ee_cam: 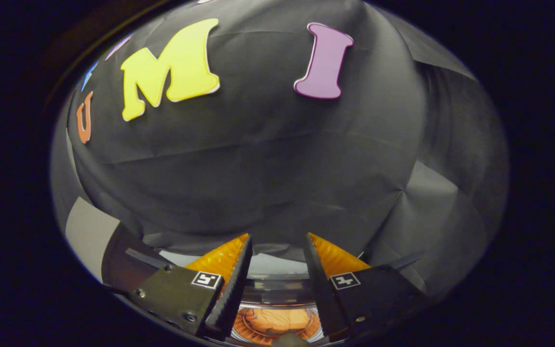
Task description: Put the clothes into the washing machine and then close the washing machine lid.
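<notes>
The gripper [277, 270] is held up high and looks mostly at the black cloth wall [268, 164] of the booth. Its fingers [231, 289] are spread apart with nothing between them, so they hold nothing. Down low and near, in the gap between the fingers, sits the round mouth of the washing machine [277, 295], with a shiny ring around it. Inside the drum lies something soft and orange-brown, which looks like the clothes [275, 322], though so little of it shows that it is hard to be sure. If that is right, the first part of the job is done and the clothes are in. The step in hand would then be closing the lid. The lid cannot be picked out here; a pale flat piece just beyond the fingers may be part of the machine's top. The next move calls for tipping the gripper down to find the lid, which may be standing open at the far side or off to the left or right. Then the fingers must take hold of its edge or push it, and bring it down gently over the round mouth until it is shut.
</notes>
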{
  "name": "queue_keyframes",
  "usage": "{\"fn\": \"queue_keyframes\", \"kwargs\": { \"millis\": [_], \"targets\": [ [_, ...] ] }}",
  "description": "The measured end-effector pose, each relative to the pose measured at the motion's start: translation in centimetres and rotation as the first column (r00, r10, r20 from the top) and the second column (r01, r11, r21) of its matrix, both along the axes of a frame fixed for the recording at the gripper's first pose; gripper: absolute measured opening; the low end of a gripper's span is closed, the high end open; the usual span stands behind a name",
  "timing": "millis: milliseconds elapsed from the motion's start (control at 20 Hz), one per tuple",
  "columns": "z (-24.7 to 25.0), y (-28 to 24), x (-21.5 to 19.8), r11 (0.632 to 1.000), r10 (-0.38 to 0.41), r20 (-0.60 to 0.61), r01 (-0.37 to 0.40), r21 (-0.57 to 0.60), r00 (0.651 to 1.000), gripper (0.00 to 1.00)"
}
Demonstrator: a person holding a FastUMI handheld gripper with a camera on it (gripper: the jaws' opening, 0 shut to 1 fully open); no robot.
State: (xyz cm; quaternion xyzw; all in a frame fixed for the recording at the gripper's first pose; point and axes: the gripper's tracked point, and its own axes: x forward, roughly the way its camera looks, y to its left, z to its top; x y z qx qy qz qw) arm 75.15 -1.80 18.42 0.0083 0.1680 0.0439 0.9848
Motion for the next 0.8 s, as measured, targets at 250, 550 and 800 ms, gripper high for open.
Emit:
{"fn": "queue_keyframes", "kwargs": {
  "millis": [250,550,800],
  "targets": [
    [0.0,-0.1,0.2,0.999,0.034,0.074,-0.035,0.021,0.997,0.78],
    [0.4,0.0,0.1,0.999,0.045,0.179,-0.047,0.011,0.983,0.79],
    [0.7,0.1,-0.4,0.998,0.055,0.265,-0.062,0.016,0.963,0.79]
  ]
}}
